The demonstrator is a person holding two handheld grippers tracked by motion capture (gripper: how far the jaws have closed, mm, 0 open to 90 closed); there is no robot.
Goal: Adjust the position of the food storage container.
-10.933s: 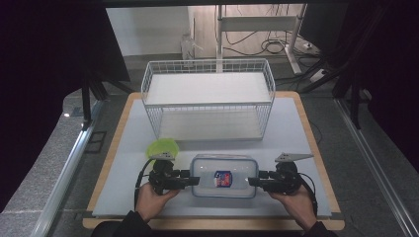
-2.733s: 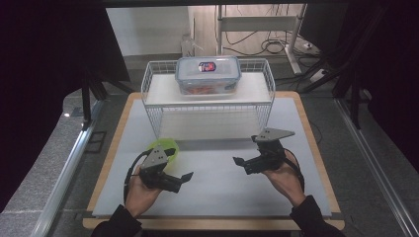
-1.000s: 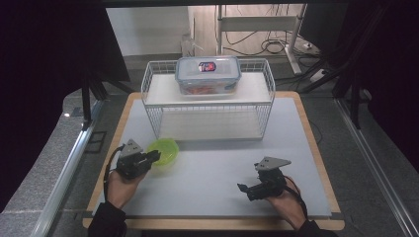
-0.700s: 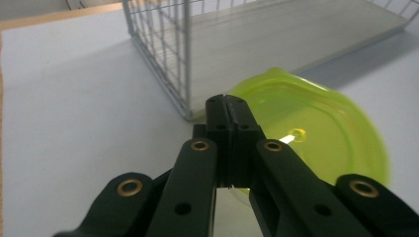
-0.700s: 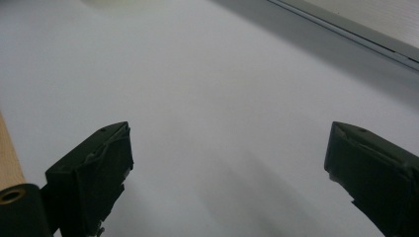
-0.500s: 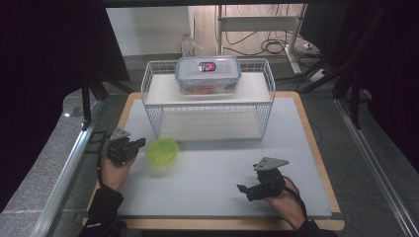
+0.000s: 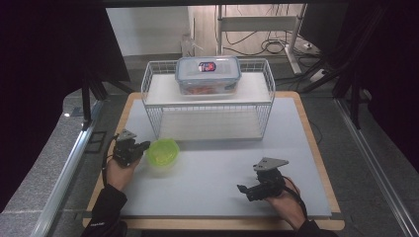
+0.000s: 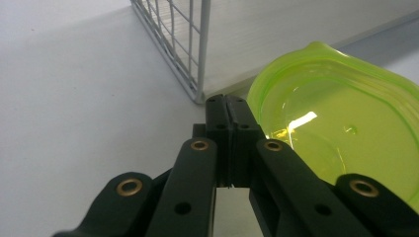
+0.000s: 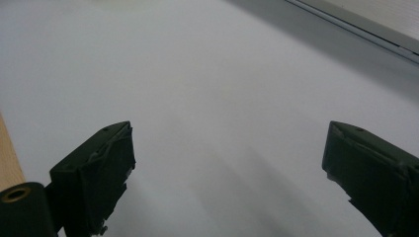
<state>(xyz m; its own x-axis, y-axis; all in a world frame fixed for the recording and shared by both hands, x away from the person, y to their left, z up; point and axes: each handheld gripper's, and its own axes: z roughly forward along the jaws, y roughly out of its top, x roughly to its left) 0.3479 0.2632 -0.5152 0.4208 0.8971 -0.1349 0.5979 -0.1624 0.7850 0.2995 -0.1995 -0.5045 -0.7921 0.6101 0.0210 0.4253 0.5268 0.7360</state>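
**Left fingers clenched by the bowl, right fingers spread over bare mat**

Your left fingers (image 8: 228,106) are pressed flat together with nothing between them. They sit just beside the rim of the green bowl (image 8: 341,133), tips aimed at the foot of the wire rack (image 8: 190,47); whether they touch the bowl's edge, you cannot tell from here. From above, your left gripper (image 7: 129,147) lies near the left edge of the bench (image 7: 306,118), with the bowl (image 7: 163,152) immediately on its inner side.

Your right fingers (image 9: 99,168) stand wide apart, released, holding nothing, with plain grey mat (image 9: 207,98) beneath them. In the high view your right gripper (image 7: 252,187) rests low on the mat (image 7: 212,177) toward the front right, pointing left, well apart from the bowl and the rack.

The rack (image 7: 210,101) stands at the back of the mat. On its top shelf sits a clear lidded box (image 7: 208,74) with a coloured label on the lid and something reddish inside. The space under the shelf is open to the mat.
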